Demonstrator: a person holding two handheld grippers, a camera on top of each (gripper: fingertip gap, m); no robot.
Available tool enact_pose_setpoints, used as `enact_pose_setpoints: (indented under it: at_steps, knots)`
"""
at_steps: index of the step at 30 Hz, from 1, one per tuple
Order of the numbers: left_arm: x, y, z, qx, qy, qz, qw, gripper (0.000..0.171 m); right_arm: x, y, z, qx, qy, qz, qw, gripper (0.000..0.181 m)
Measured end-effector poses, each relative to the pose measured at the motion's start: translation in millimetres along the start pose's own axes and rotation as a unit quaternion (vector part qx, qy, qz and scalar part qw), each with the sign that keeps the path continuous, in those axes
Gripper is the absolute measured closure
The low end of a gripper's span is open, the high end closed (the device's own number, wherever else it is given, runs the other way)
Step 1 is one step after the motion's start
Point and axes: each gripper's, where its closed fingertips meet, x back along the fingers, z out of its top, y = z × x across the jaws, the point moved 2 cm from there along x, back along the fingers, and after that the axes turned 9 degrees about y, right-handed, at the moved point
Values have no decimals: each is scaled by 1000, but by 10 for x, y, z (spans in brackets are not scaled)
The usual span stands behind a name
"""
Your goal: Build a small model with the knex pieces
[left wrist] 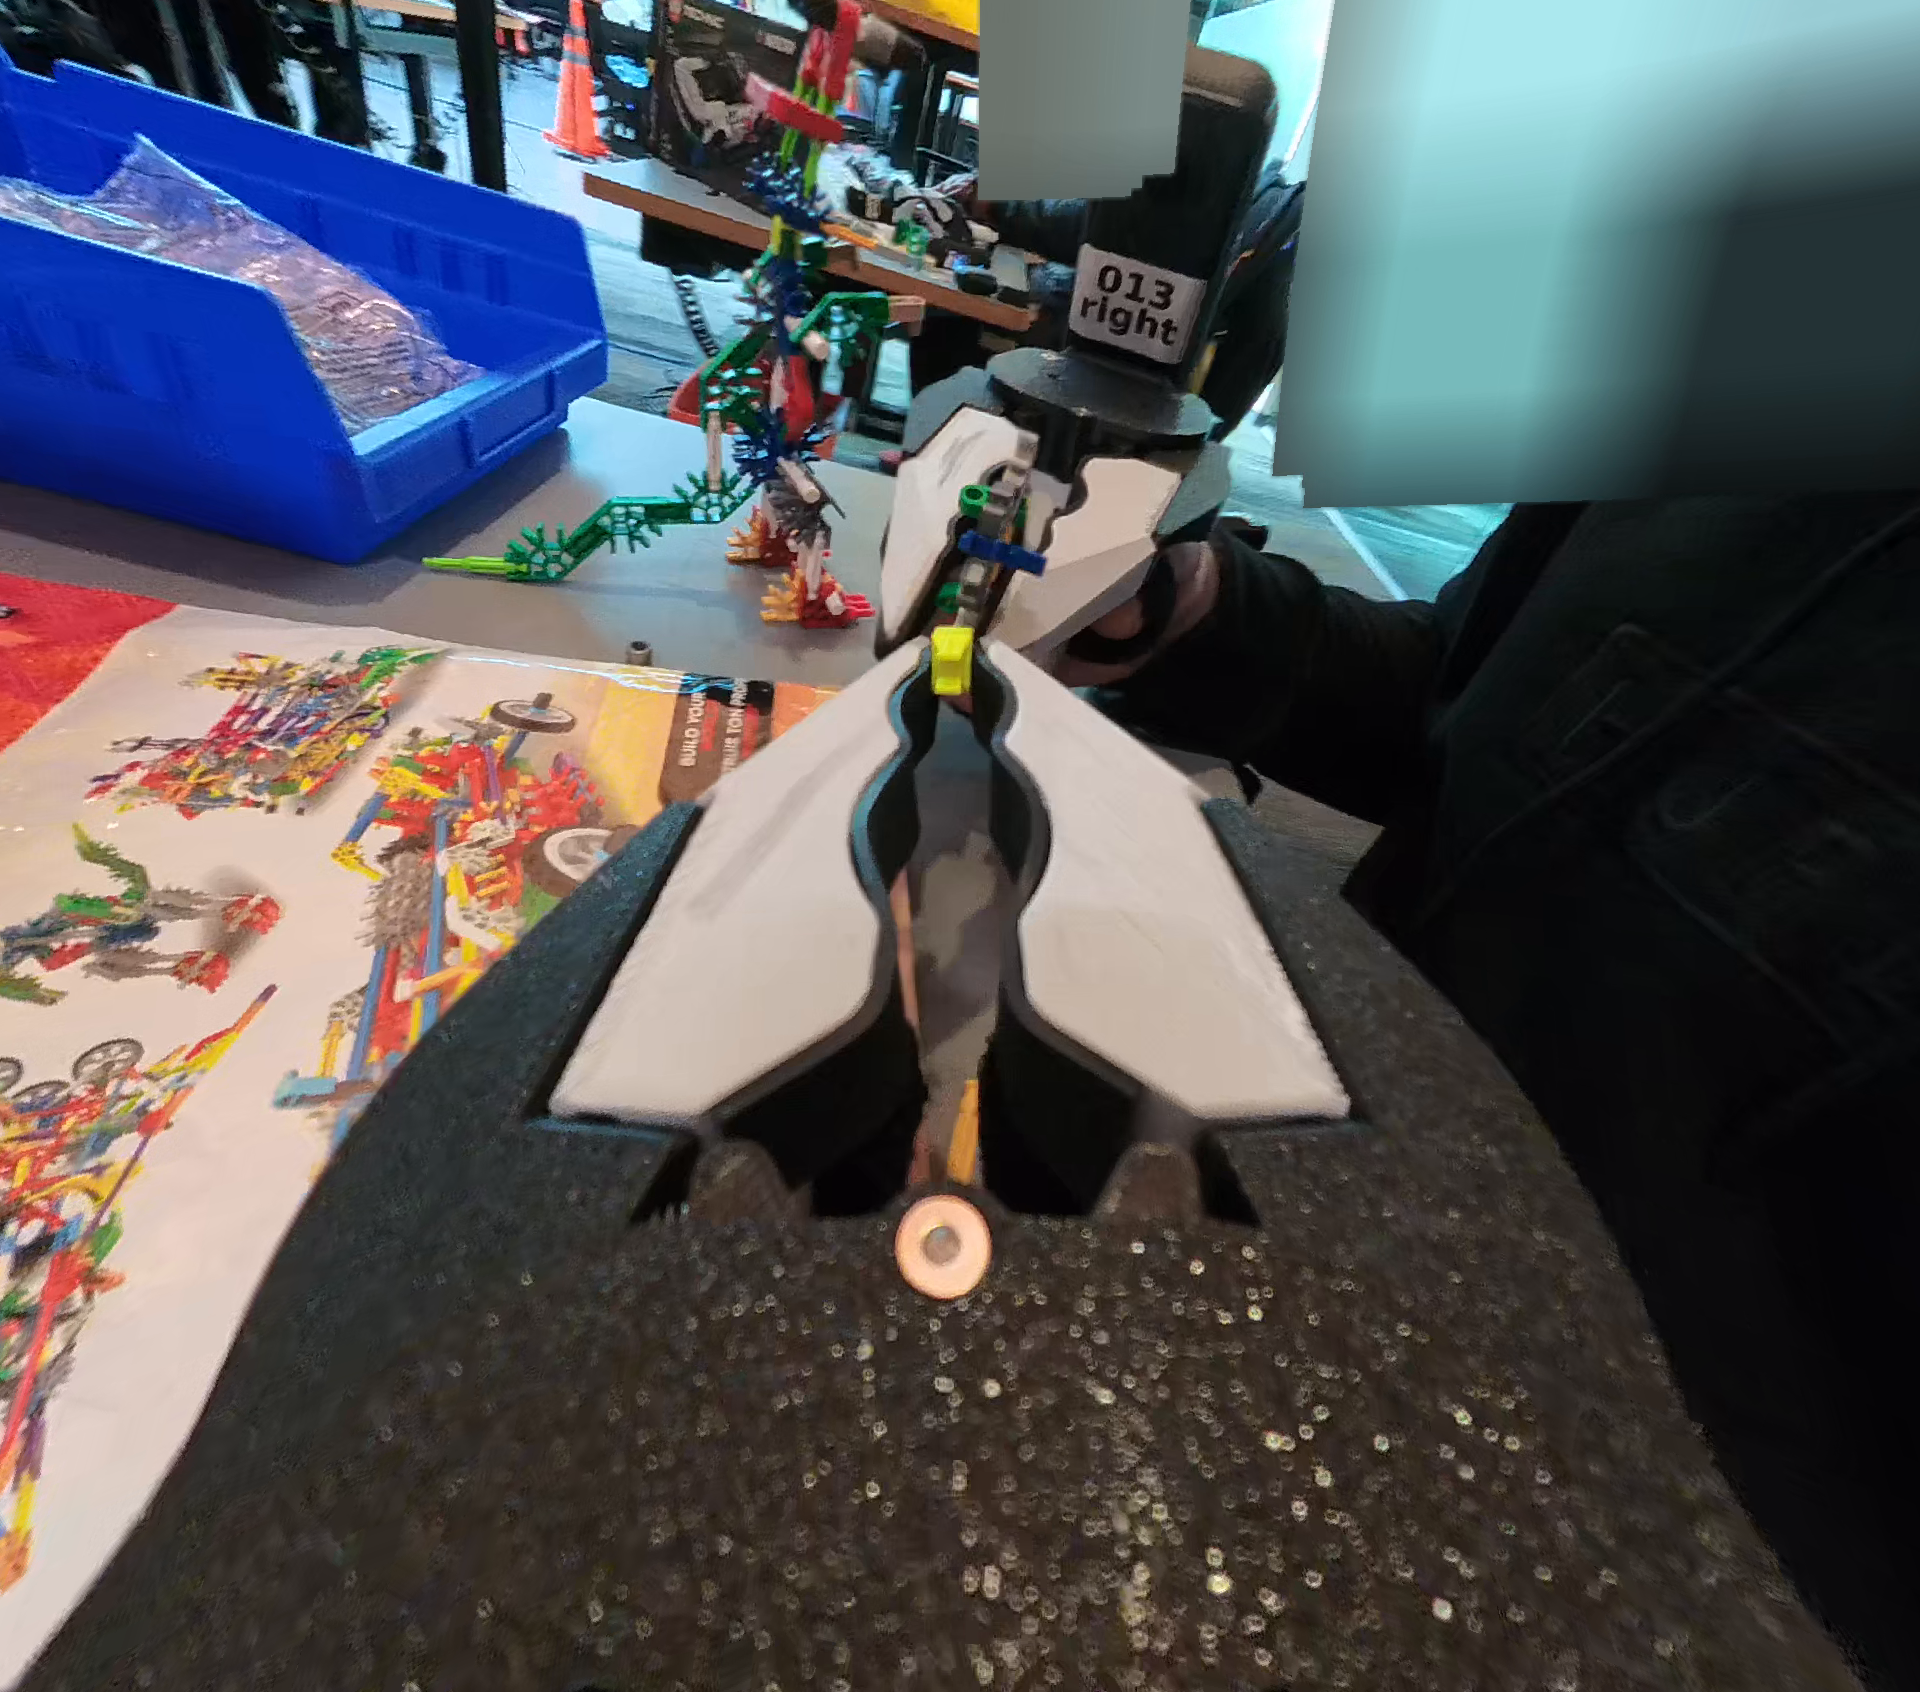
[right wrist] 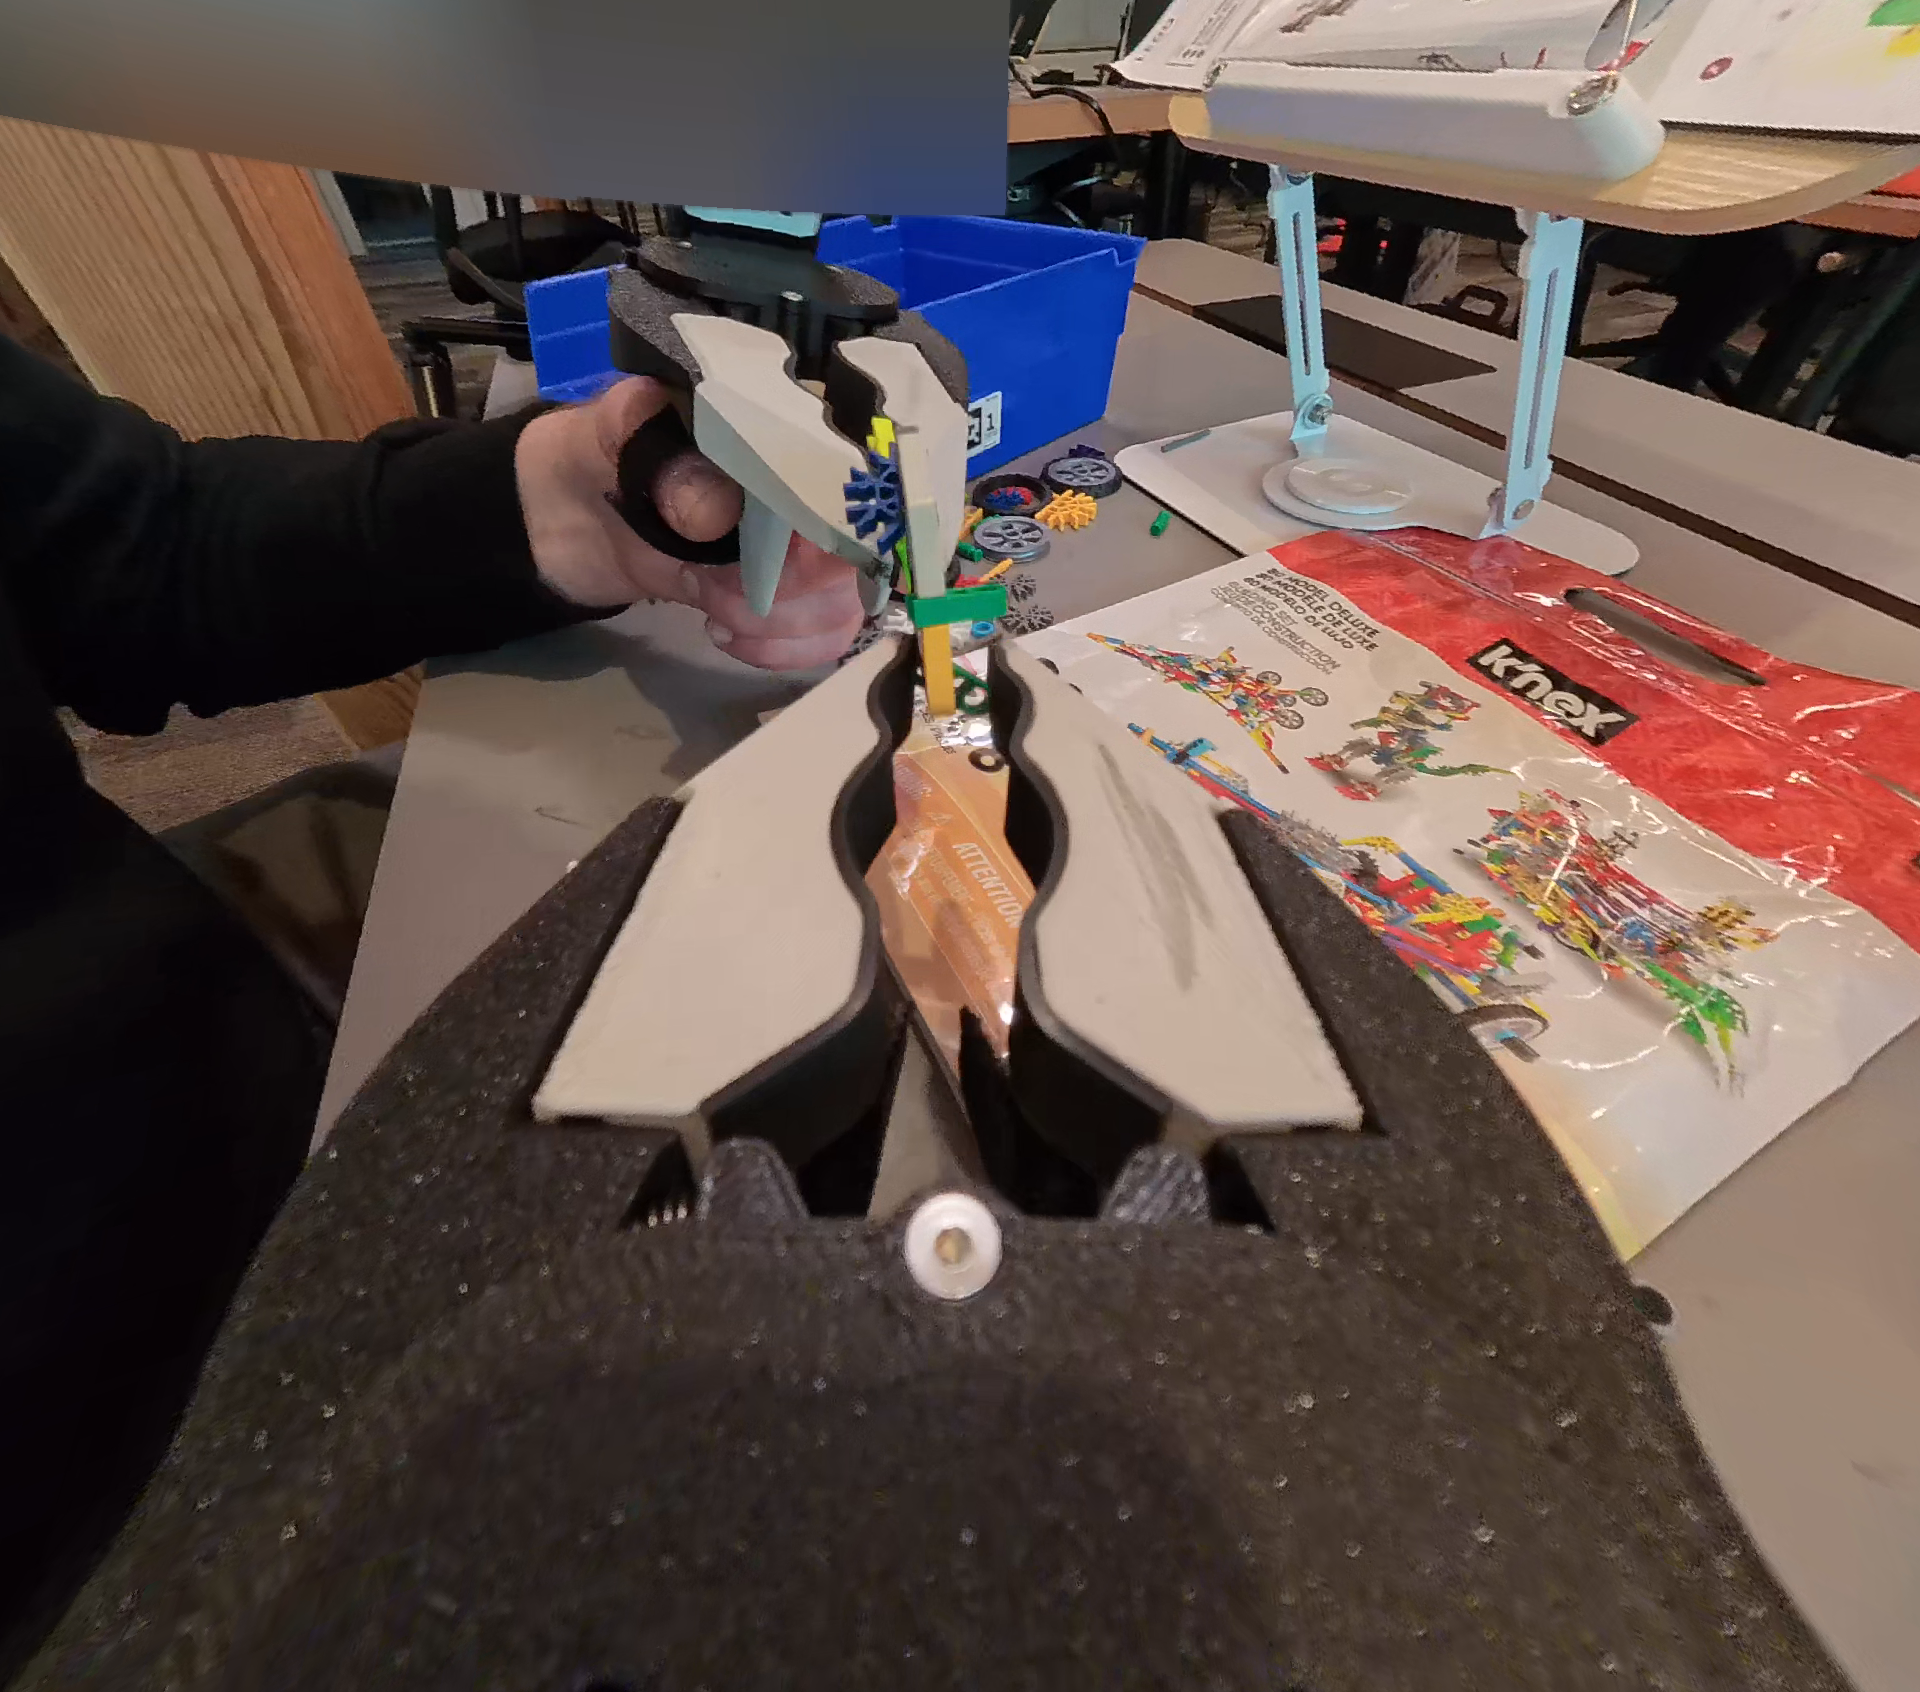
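Note:
My left gripper (left wrist: 954, 666) is shut on the yellow-green end piece (left wrist: 952, 663) of a small rod-and-connector assembly. My right gripper (right wrist: 948, 668) faces it tip to tip, closed on the other end at a green connector (right wrist: 961, 605) and a yellow rod (right wrist: 938, 666). In the left wrist view the right gripper (left wrist: 982, 603) holds a grey rod with blue and green clips (left wrist: 987, 546). In the right wrist view the left gripper (right wrist: 894, 541) shows a blue snowflake connector (right wrist: 873, 499) between its fingers. Both are held above the grey table (left wrist: 665, 603).
A tall dinosaur-like rod model (left wrist: 779, 416) stands on the table beside a blue bin (left wrist: 312, 354). A printed plastic bag (right wrist: 1455, 759) lies flat below the grippers. A stand with an instruction sheet (right wrist: 1455, 115) stands at the back right. Loose wheels and connectors (right wrist: 1039, 499) lie by the bin. My left and right fingertips are right by each other.

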Motion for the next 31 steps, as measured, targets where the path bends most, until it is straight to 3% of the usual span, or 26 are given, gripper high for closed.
enact_pose_setpoints:
  at_steps: [31]
  knots:
    - [-166,-321,-63,-113,11,158,981,168,33,389,-116,7,-17,-118,993,172]
